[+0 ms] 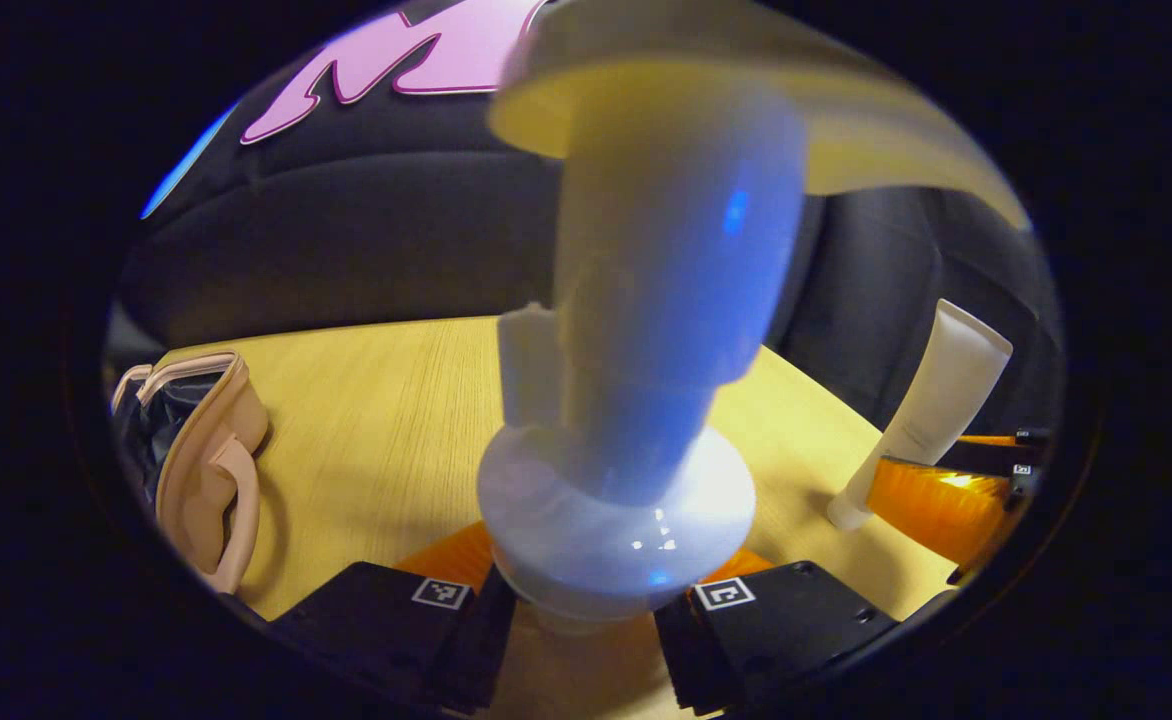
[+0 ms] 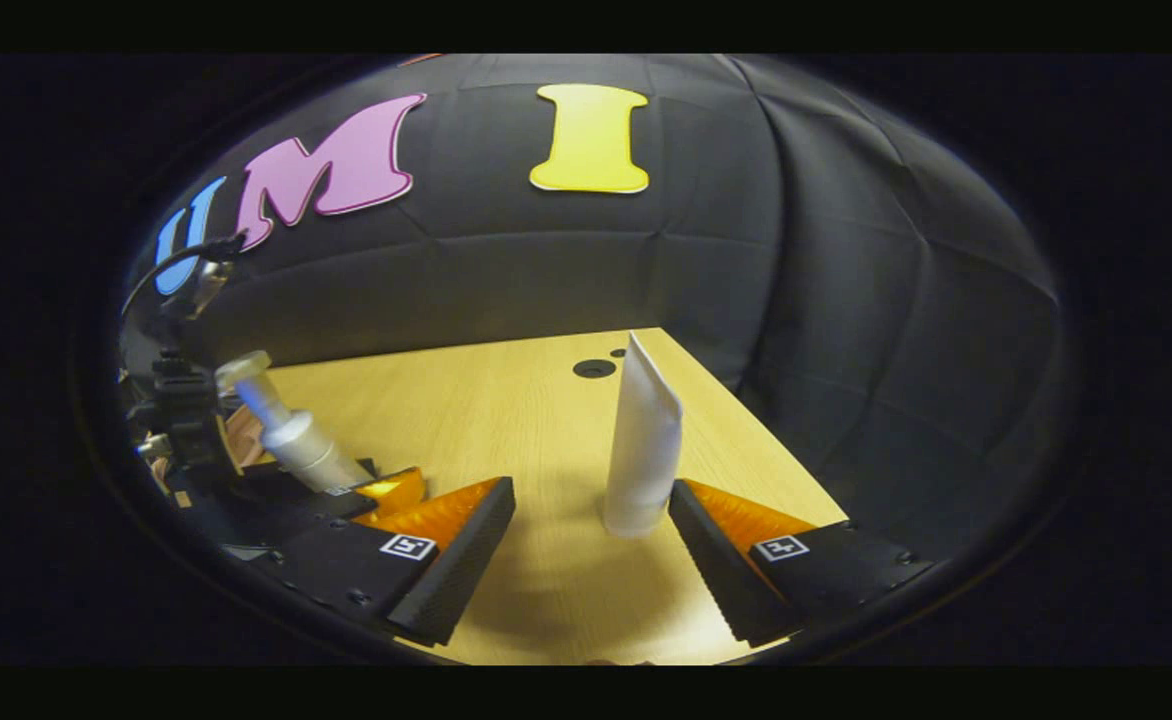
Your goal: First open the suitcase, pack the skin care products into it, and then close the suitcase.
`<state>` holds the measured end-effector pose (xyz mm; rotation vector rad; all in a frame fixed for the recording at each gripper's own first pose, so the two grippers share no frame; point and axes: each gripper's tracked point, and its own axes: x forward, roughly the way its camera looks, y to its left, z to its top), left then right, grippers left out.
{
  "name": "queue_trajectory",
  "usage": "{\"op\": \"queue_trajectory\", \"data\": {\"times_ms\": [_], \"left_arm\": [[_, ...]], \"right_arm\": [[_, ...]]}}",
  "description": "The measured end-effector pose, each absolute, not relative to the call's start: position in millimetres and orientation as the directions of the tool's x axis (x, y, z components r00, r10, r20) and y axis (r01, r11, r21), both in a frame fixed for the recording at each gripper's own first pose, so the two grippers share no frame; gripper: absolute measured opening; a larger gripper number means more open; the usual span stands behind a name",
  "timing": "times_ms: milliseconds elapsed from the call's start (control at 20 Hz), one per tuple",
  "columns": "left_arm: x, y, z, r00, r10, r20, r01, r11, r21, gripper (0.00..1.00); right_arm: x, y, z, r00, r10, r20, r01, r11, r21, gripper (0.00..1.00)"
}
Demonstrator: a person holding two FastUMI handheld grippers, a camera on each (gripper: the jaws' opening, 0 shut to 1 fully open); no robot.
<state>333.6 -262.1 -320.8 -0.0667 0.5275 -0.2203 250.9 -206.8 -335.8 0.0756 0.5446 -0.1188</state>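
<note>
In the left gripper view, a pale pink suitcase (image 1: 208,450) is lying far off to the left of the fingers on the wooden table (image 1: 386,400), its lid apart enough to show a dark lining inside. So the opening looks done, and the step in hand seems to be the packing.

Straight ahead of that same camera, the left gripper (image 1: 586,600) is clamping a white pump bottle (image 1: 646,400) at its wide base. Both black fingers are pressing in on it from either side, and the bottle is rising up toward the lens with its pump head at the top, blurred by closeness. To the right of the bottle, a white tube (image 1: 931,400) is standing on its cap beside the other gripper's orange finger.

In the right gripper view, the left gripper and its bottle (image 2: 291,435) are showing off to the left. The right gripper (image 2: 591,525) is standing wide apart and low to the table. The white tube (image 2: 643,450) is standing upright just ahead, nearer the right finger than the left and seemingly touching or nearly touching its tip, though I cannot tell which.

Next, the bottle needs carrying leftward over the suitcase and lowering into the lining before the fingers let go. The right gripper, I judge, needs to shift slightly right to centre the tube, then close gently on the soft body so it does not tip or squash.
</note>
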Motion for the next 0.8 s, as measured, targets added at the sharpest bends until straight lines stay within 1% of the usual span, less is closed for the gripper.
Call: {"op": "queue_trajectory", "data": {"times_ms": [200,400,450,550,600,650,700,750,800], "left_arm": [[329.9,-252.9,-320.5,0.838,-0.236,-0.492,0.208,0.972,-0.111,0.63],[320.1,-239.4,-321.2,0.837,-0.235,-0.495,0.204,0.972,-0.116,0.63],[317.4,-236.9,-321.0,0.837,-0.233,-0.496,0.206,0.972,-0.11,0.63],[312.6,-234.1,-321.0,0.836,-0.231,-0.497,0.21,0.973,-0.1,0.64],[311.0,-233.5,-322.0,0.836,-0.23,-0.499,0.209,0.973,-0.097,0.64],[308.4,-232.3,-322.0,0.836,-0.229,-0.499,0.208,0.973,-0.098,0.64],[306.5,-230.2,-321.6,0.837,-0.226,-0.499,0.201,0.974,-0.103,0.63],[305.3,-228.6,-321.2,0.838,-0.222,-0.499,0.195,0.975,-0.106,0.64],[304.8,-225.2,-322.0,0.841,-0.206,-0.5,0.184,0.978,-0.094,0.64]], "right_arm": [[268.7,-219.3,-353.7,0.843,-0.135,-0.52,0.176,0.984,0.029,0.98],[282.4,-228.8,-366.6,0.836,-0.171,-0.521,0.206,0.978,0.01,0.98],[283.0,-230.8,-368.5,0.836,-0.181,-0.518,0.208,0.978,-0.005,0.95],[284.0,-233.2,-371.8,0.835,-0.192,-0.516,0.204,0.978,-0.034,0.59],[284.7,-233.3,-373.0,0.837,-0.191,-0.513,0.197,0.98,-0.044,0.52],[286.5,-231.2,-371.4,0.843,-0.183,-0.505,0.183,0.982,-0.05,0.51],[285.6,-227.4,-371.2,0.847,-0.169,-0.504,0.158,0.985,-0.065,0.44],[282.5,-224.4,-370.0,0.847,-0.163,-0.506,0.142,0.987,-0.079,0.44],[278.5,-220.5,-365.8,0.853,-0.15,-0.5,0.125,0.989,-0.084,0.4]]}}
